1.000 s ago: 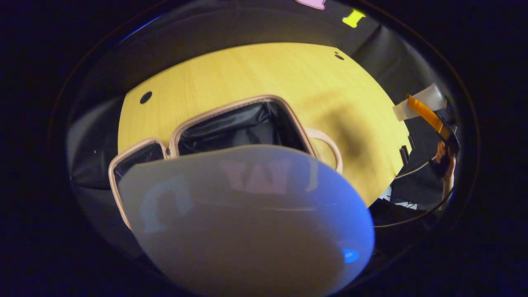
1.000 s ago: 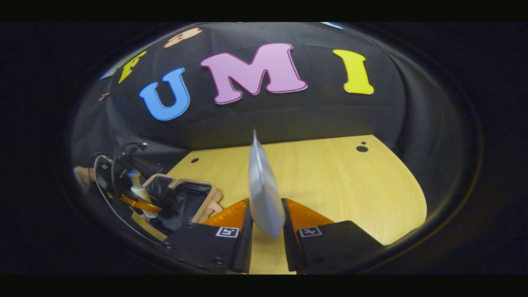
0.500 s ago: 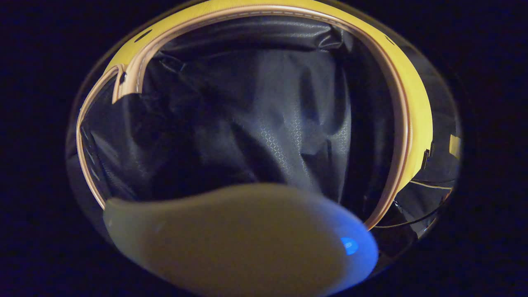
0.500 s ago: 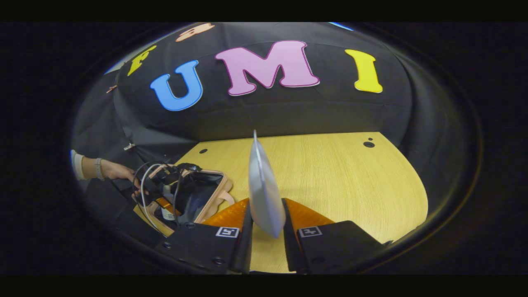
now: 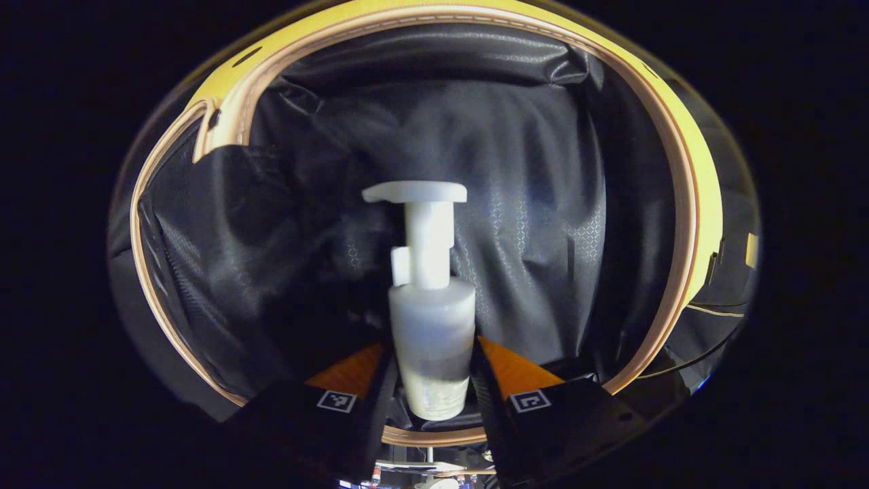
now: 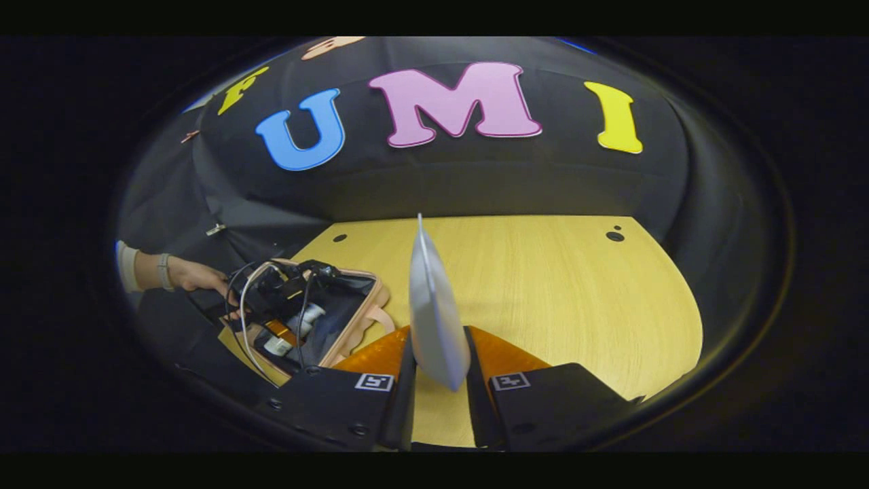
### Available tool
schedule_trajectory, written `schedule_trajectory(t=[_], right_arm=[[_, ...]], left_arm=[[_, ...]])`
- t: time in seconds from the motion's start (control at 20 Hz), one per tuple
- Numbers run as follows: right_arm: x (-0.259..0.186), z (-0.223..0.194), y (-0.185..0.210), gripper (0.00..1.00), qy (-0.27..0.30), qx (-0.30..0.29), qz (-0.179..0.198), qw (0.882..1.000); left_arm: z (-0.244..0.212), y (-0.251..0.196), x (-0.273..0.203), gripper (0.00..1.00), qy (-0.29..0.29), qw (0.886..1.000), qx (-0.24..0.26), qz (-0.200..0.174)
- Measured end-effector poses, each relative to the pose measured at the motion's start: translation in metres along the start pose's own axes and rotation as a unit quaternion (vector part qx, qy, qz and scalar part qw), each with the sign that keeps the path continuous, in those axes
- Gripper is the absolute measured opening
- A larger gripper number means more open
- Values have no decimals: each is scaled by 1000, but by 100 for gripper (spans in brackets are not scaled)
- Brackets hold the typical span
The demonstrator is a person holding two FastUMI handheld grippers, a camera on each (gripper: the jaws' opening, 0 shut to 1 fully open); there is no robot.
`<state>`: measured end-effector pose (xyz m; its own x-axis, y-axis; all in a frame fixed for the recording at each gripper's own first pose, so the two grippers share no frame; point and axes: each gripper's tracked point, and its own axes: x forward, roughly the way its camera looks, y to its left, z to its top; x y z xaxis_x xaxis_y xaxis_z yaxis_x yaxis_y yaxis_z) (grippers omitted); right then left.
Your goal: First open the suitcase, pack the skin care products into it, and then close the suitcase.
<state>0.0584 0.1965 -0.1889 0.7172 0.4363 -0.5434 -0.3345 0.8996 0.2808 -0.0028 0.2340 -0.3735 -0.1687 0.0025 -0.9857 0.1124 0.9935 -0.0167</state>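
In the left gripper view, the left gripper (image 5: 432, 380) pinches a white plastic pump bottle (image 5: 430, 326) by its lower body, one finger on each side, with the pump head pointing away from the camera into the open pink-trimmed suitcase (image 5: 686, 224). The bottle hangs over the crinkled black fabric lining (image 5: 543, 204) that covers the inside of the case, whose pale rim rings it all round. Gripping low on the body keeps the pump head free and lets the bottle go in head first; whether it already touches the lining I cannot tell.

In the right gripper view, the right gripper (image 6: 438, 370) has its fingers pressed on the lower edge of a thin silver-grey flat sachet (image 6: 431, 305), held upright and edge-on to the camera above the yellow wooden surface (image 6: 557, 292). It looks parked there, well to the right of the case, probably waiting its turn so the two hands do not crowd the opening.

Farther off at the left of this view, the suitcase (image 6: 370, 302) lies open on the near-left part of the surface, with a person's hand (image 6: 197, 275) reaching in from the left and holding the left gripper (image 6: 288, 319) and bottle (image 6: 305, 318) down in it.

The packing step looks half done: one product is going in, one is waiting, and the closing is yet to come.
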Motion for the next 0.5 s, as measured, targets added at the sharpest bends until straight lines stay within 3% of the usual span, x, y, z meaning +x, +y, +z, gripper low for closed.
schedule_trajectory(t=[0.05,0.1,0.2,0.3,0.5], right_arm=[[1,0,6,37,2,-4,7,1000],[3,0,13,37,5,-5,14,1000],[7,0,30,37,10,-6,32,999],[12,-2,52,37,22,-11,52,998],[25,-9,103,37,57,-14,106,993]], left_arm=[[0,-4,-9,70,-11,1000,1,4],[2,-6,-18,80,-28,999,9,13],[6,-2,-33,90,-74,996,32,40],[14,-5,-55,92,-136,988,48,48],[19,-12,-112,91,-286,954,86,23]])
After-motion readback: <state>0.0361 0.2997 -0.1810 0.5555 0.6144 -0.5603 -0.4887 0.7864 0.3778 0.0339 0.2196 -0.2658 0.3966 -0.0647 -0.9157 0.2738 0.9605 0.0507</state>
